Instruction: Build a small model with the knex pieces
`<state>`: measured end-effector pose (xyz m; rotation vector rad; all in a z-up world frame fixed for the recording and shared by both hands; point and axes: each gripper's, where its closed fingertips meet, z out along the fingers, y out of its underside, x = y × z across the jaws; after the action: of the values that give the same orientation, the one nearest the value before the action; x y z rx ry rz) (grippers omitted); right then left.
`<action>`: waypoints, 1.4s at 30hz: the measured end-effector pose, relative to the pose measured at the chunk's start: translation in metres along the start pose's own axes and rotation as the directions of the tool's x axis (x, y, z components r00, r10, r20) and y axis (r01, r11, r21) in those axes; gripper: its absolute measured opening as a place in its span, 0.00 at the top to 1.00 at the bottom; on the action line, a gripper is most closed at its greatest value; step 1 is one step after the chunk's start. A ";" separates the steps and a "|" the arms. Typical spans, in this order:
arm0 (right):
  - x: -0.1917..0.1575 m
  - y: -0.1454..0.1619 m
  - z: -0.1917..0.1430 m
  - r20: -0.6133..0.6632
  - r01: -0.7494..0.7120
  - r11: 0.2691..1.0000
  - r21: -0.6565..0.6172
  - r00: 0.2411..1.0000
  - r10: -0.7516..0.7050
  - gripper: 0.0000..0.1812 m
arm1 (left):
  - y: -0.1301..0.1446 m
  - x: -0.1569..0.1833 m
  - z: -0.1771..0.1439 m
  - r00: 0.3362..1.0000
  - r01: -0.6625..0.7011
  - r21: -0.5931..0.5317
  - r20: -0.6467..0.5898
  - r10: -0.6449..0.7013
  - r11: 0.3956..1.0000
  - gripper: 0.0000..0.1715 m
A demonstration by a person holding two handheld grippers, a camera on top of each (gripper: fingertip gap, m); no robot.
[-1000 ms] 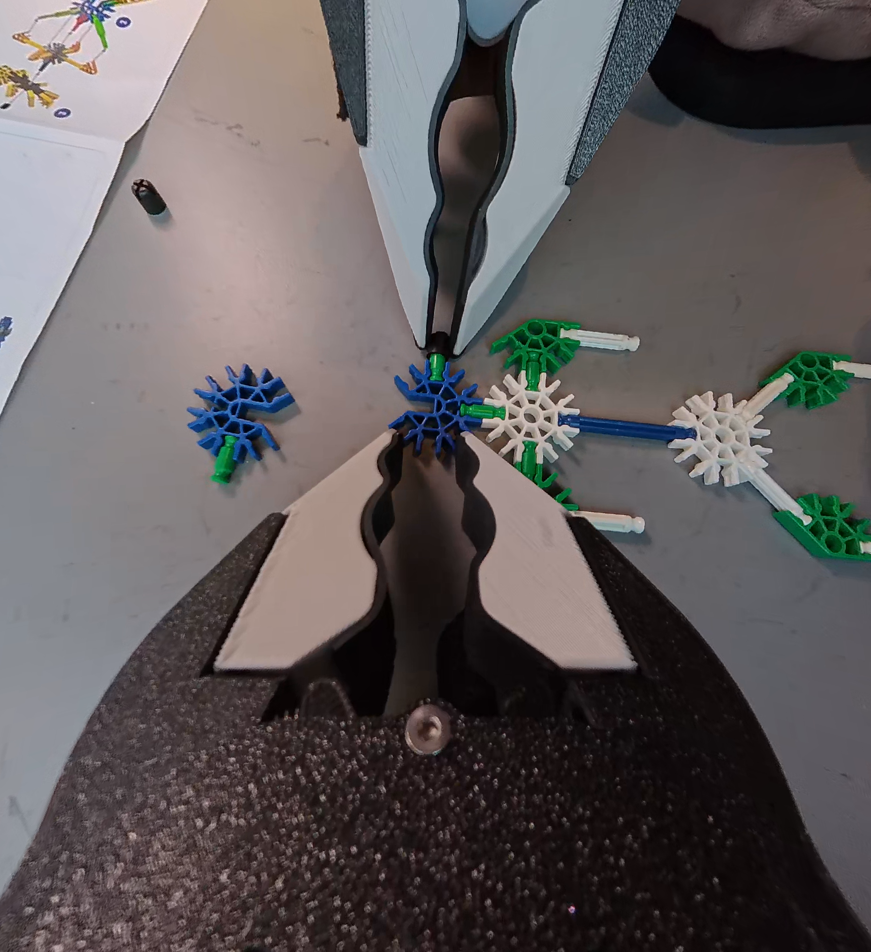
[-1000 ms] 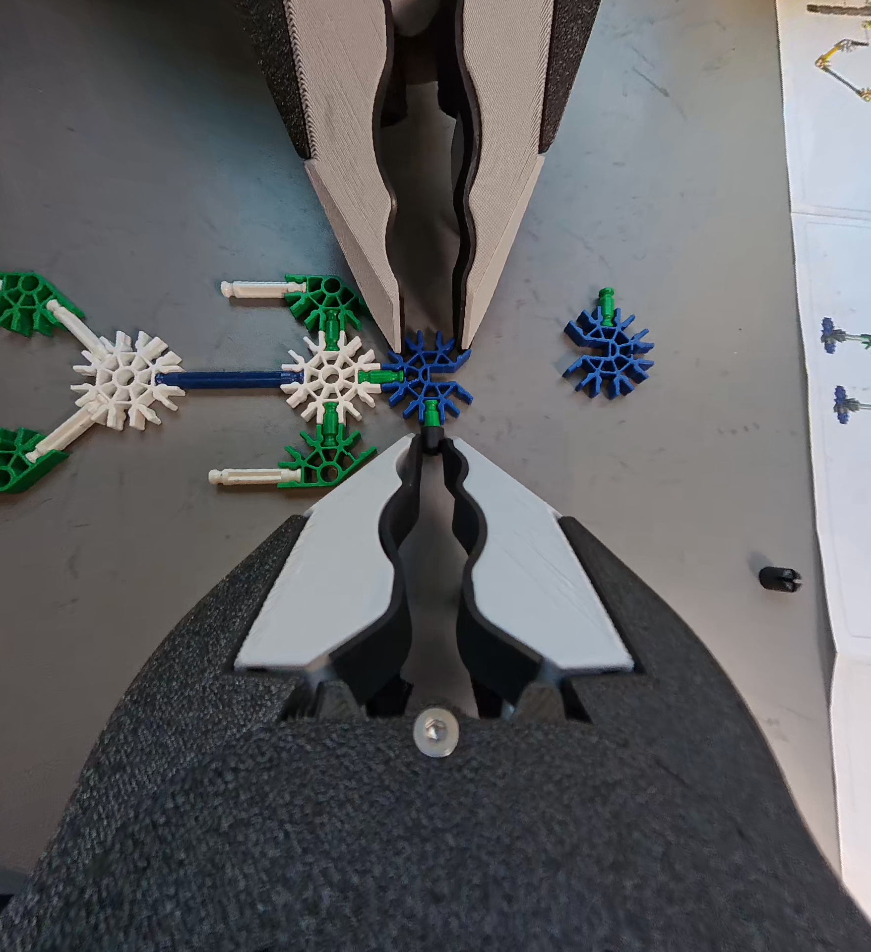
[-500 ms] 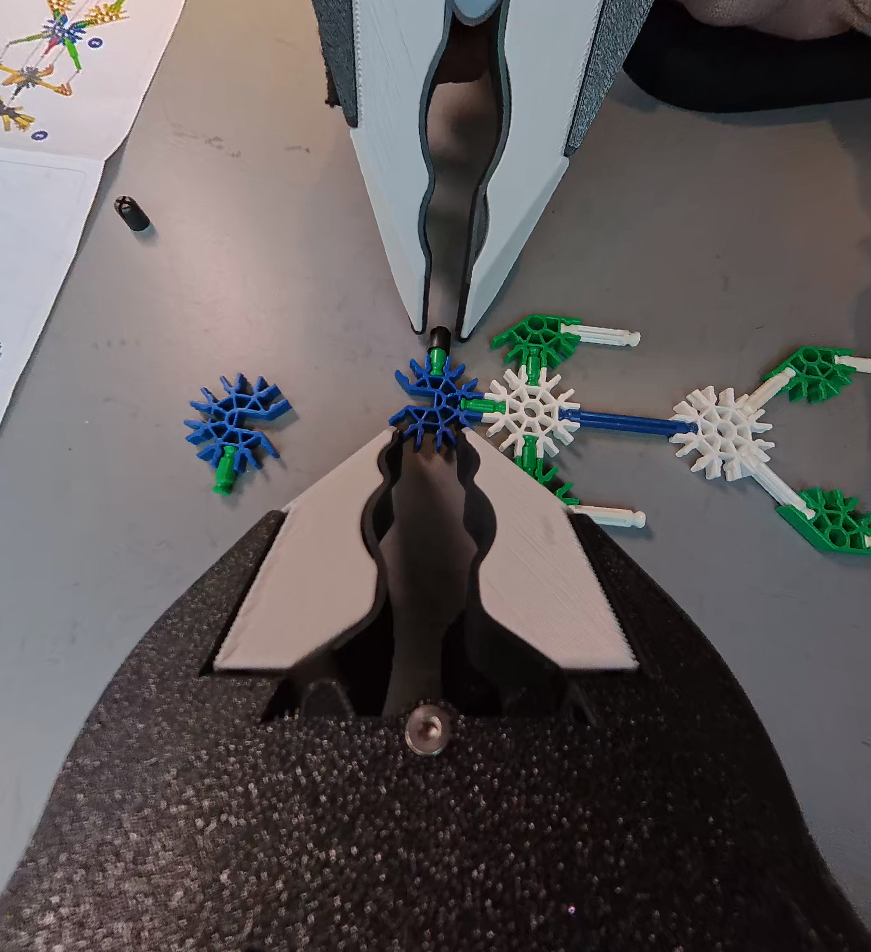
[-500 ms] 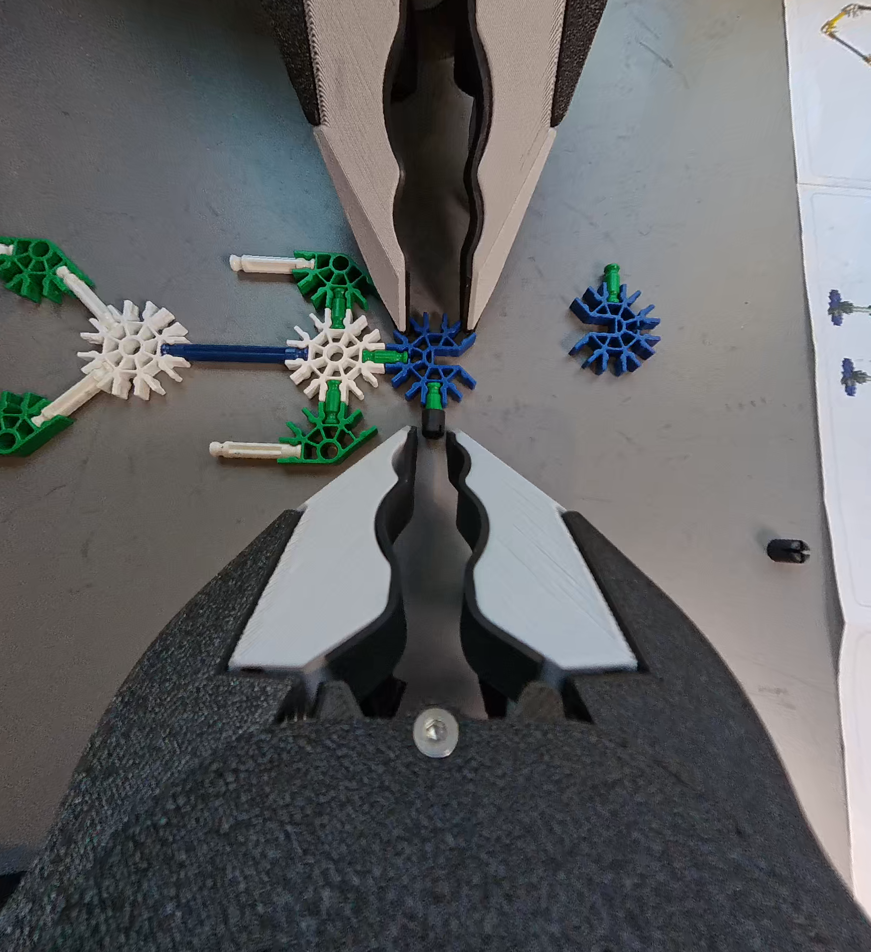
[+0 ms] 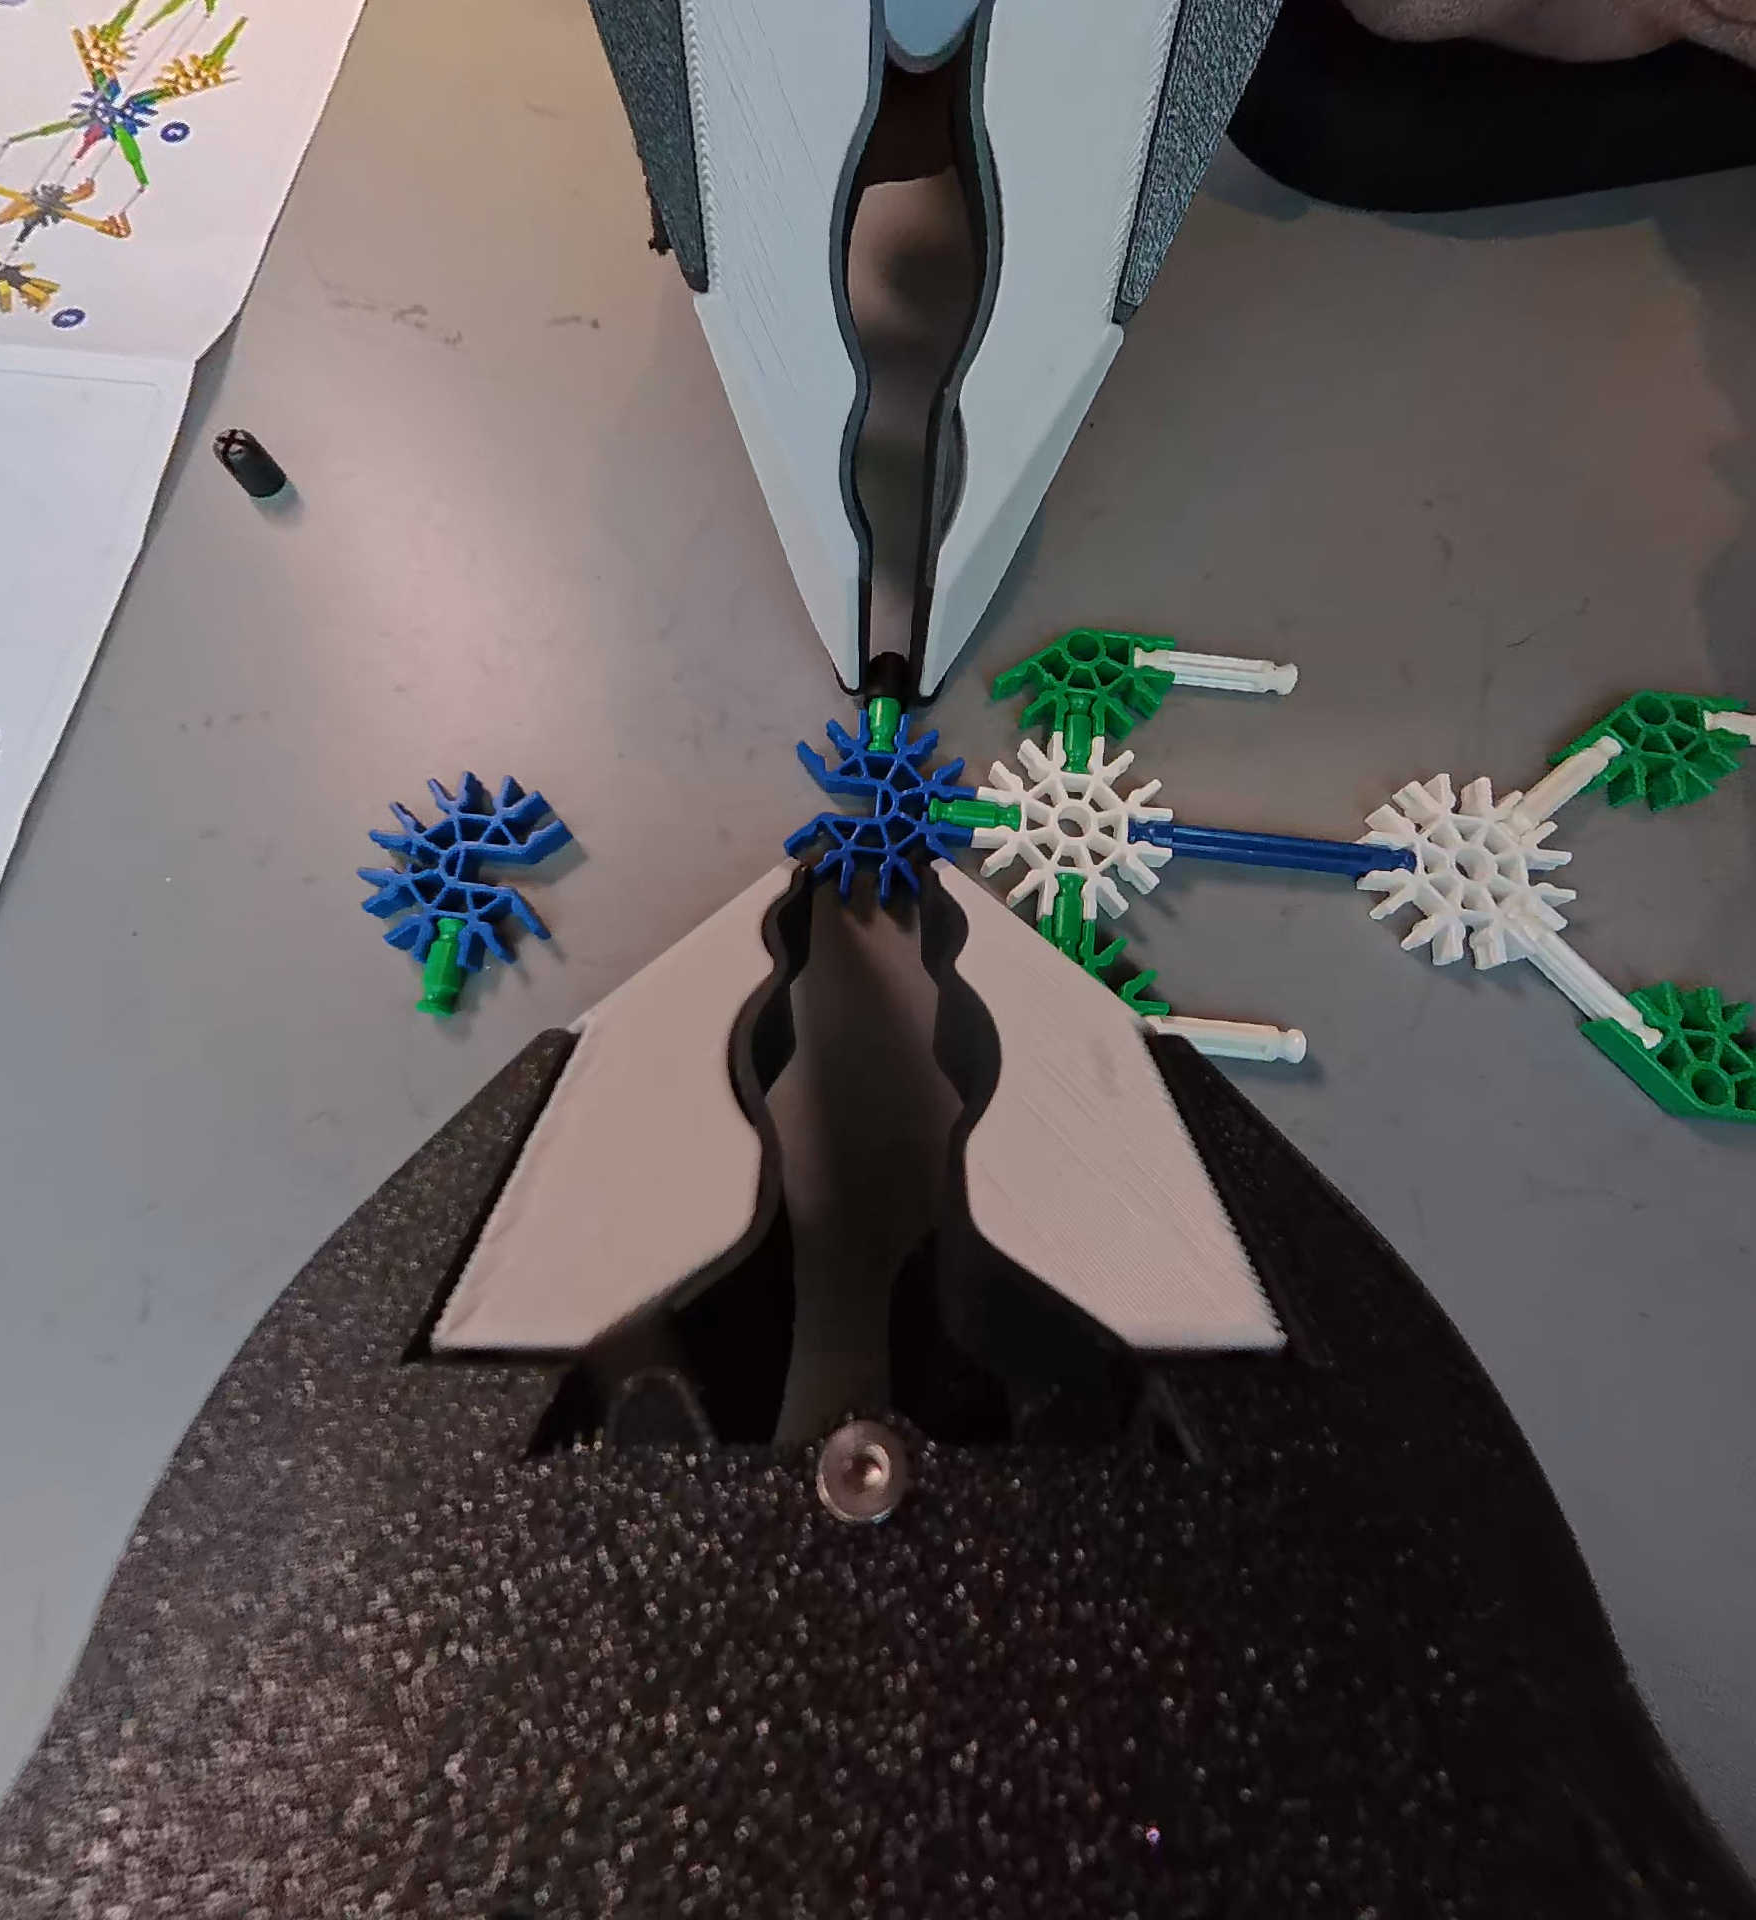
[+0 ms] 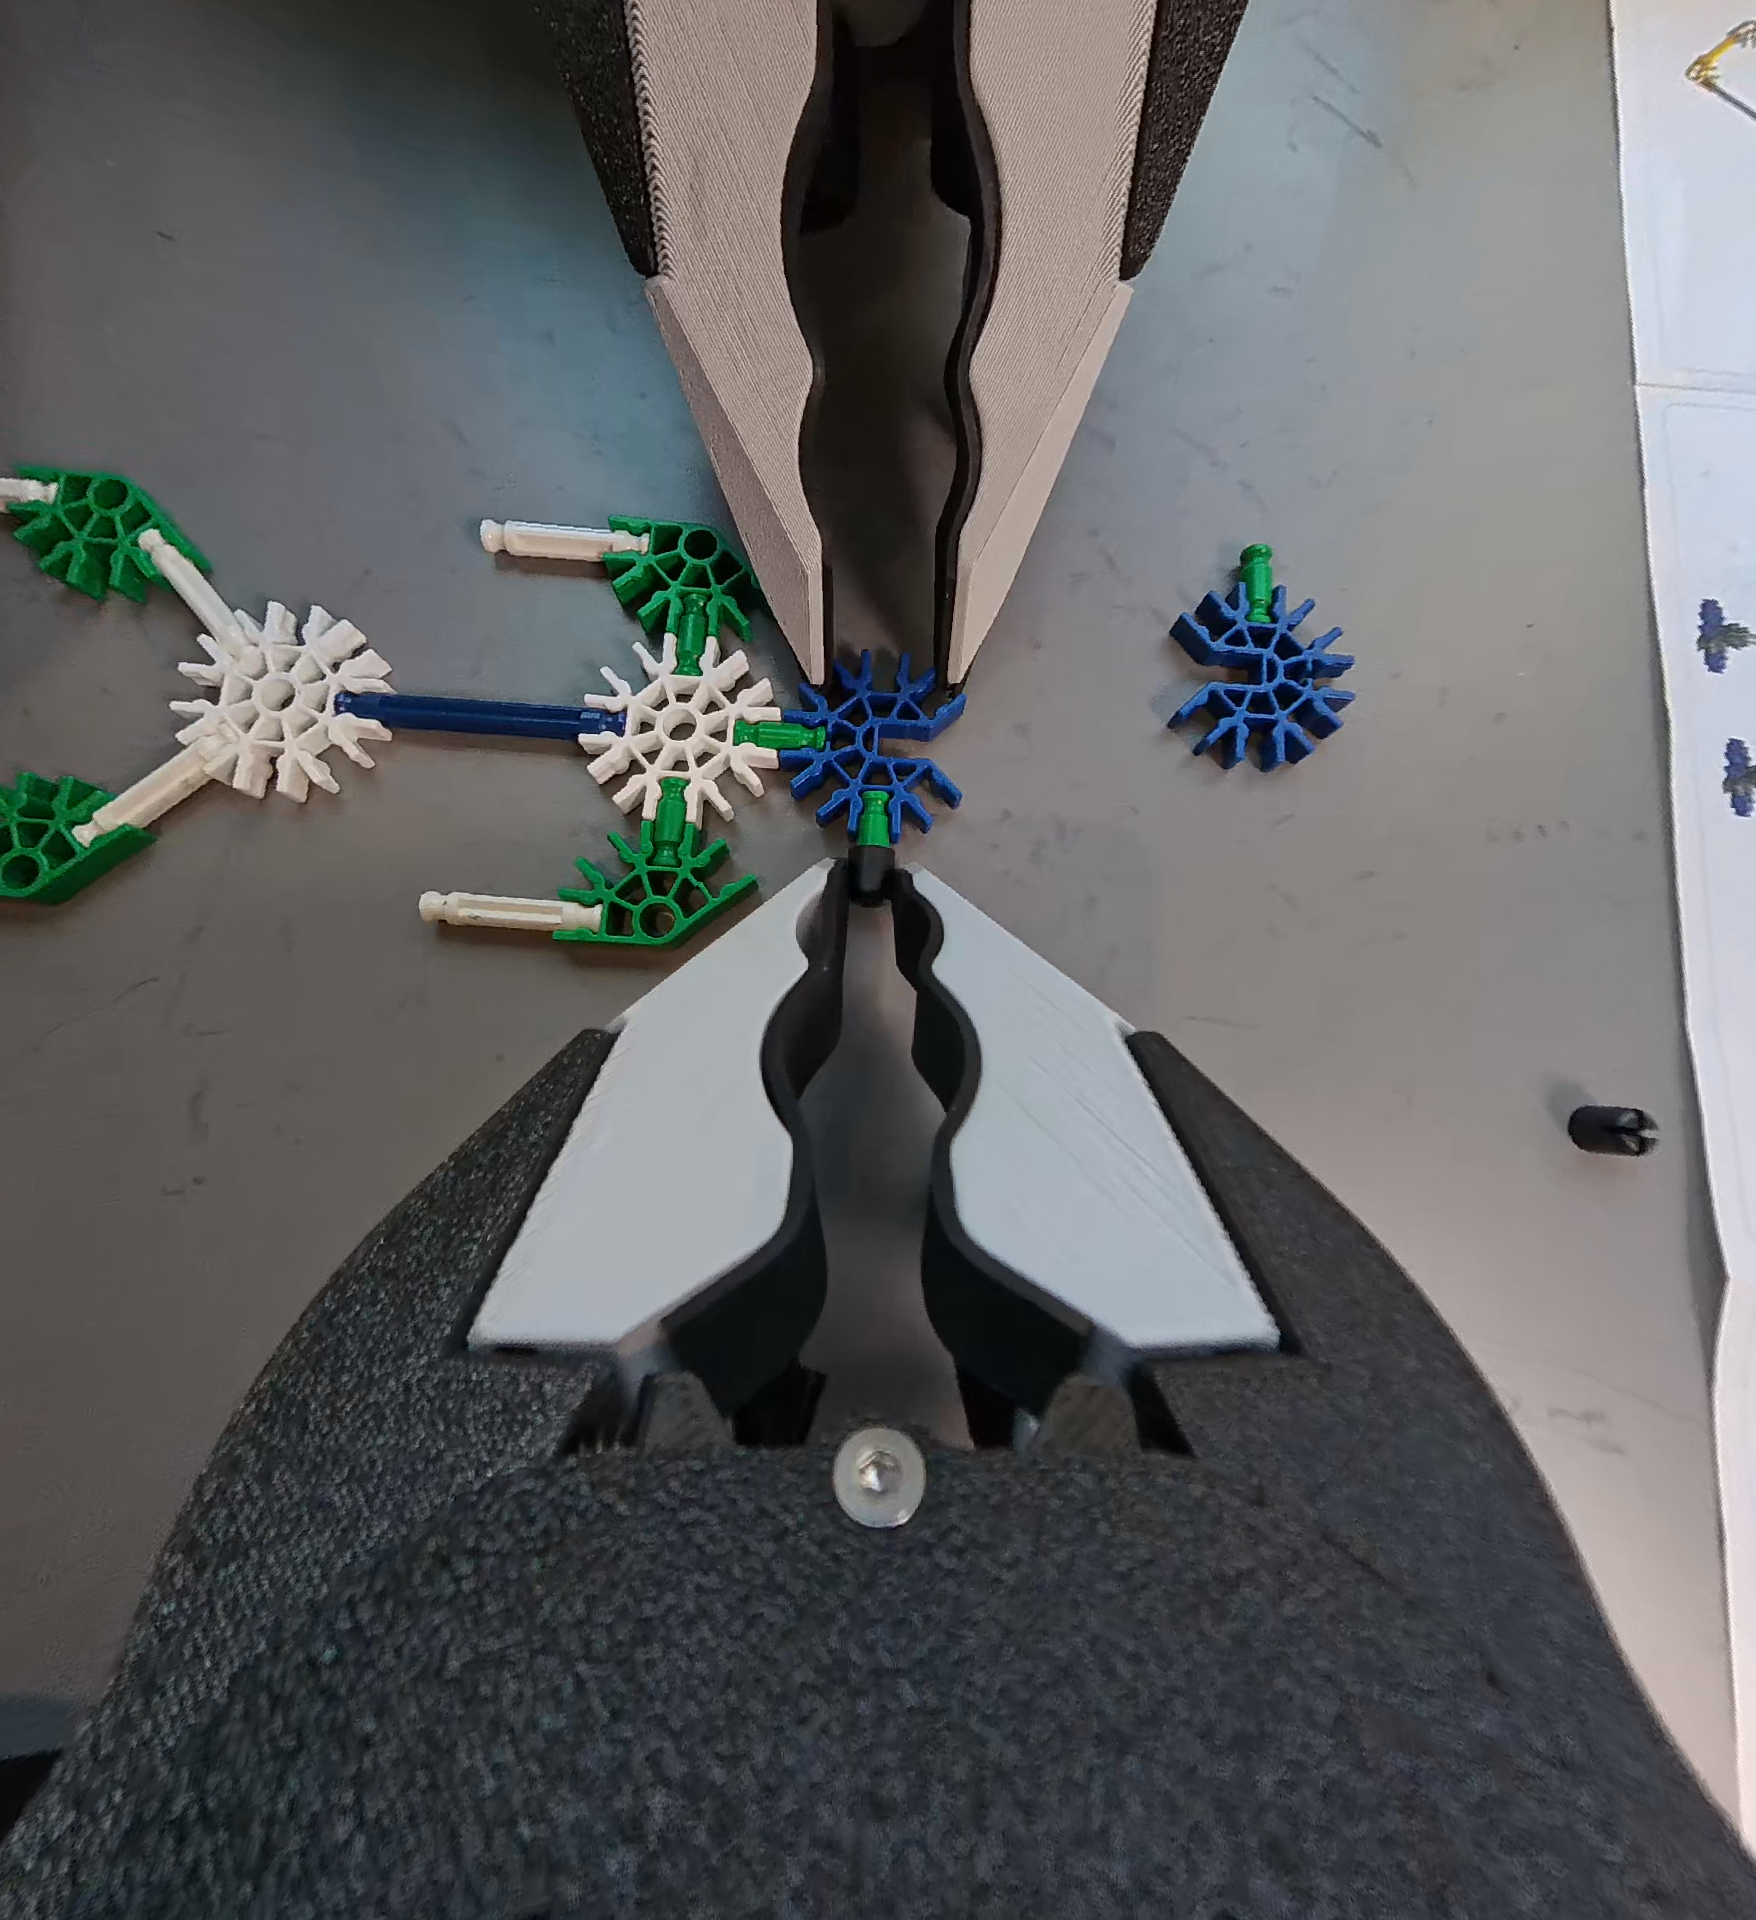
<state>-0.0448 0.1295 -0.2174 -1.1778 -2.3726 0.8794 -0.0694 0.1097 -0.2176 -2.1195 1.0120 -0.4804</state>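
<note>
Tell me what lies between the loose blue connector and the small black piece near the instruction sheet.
Nothing: in the right wrist view, only bare grey table lies between the loose blue connector and the small black piece.

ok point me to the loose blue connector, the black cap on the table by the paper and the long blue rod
loose blue connector point(image 6: 1263, 681): right wrist view, centre hub
black cap point(image 6: 1612, 1130): right wrist view, its side
long blue rod point(image 5: 1269, 847): left wrist view, mid-shaft

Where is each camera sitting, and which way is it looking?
Left wrist view: on the left gripper, looking forward along its fingers at the blue connector on the grey table; the right gripper points back at it.
Right wrist view: on the right gripper, looking the opposite way; its own fingers pinch a black cap.
Both show the connector, both grippers, the loose blue piece.
</note>
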 end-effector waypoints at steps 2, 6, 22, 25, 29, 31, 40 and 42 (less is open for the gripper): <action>0.002 0.006 -0.005 -0.005 -0.008 1.000 -0.026 1.000 0.008 0.96 | 0.003 -0.002 -0.003 1.000 0.004 -0.011 0.007 -0.004 1.000 0.89; 0.008 0.010 -0.007 -0.027 -0.022 1.000 -0.016 0.999 0.021 0.96 | 0.007 -0.007 -0.008 0.999 0.024 -0.004 0.020 -0.024 1.000 0.89; 0.006 -0.005 0.005 -0.046 0.013 1.000 0.023 0.999 -0.012 0.97 | 0.001 -0.004 -0.001 0.999 0.010 0.016 0.041 -0.011 1.000 0.89; 0.007 -0.007 0.006 -0.046 0.013 0.999 0.033 0.999 -0.011 0.98 | 0.000 -0.004 -0.001 0.999 0.010 0.017 0.047 -0.011 1.000 0.89; 0.007 -0.008 0.007 -0.052 0.018 0.999 0.031 0.999 -0.016 0.98 | 0.000 -0.004 -0.001 0.999 0.009 0.016 0.048 -0.010 1.000 0.90; 0.007 -0.008 0.007 -0.053 0.016 0.999 0.031 0.999 -0.014 0.98 | 0.000 -0.004 -0.001 0.999 0.007 0.016 0.044 -0.008 1.000 0.89; 0.007 -0.010 -0.003 -0.052 -0.017 0.997 0.069 0.998 0.020 0.85 | 0.001 -0.006 -0.001 0.999 -0.010 0.018 0.043 0.009 1.000 0.88; 0.009 -0.005 -0.006 -0.052 -0.030 0.998 0.056 0.998 0.033 0.88 | 0.002 -0.006 -0.002 0.999 -0.017 0.019 0.049 0.016 1.000 0.88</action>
<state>-0.0494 0.1365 -0.2089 -1.2052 -2.2789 0.9068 -0.0756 0.1125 -0.2176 -2.0942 0.9926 -0.4271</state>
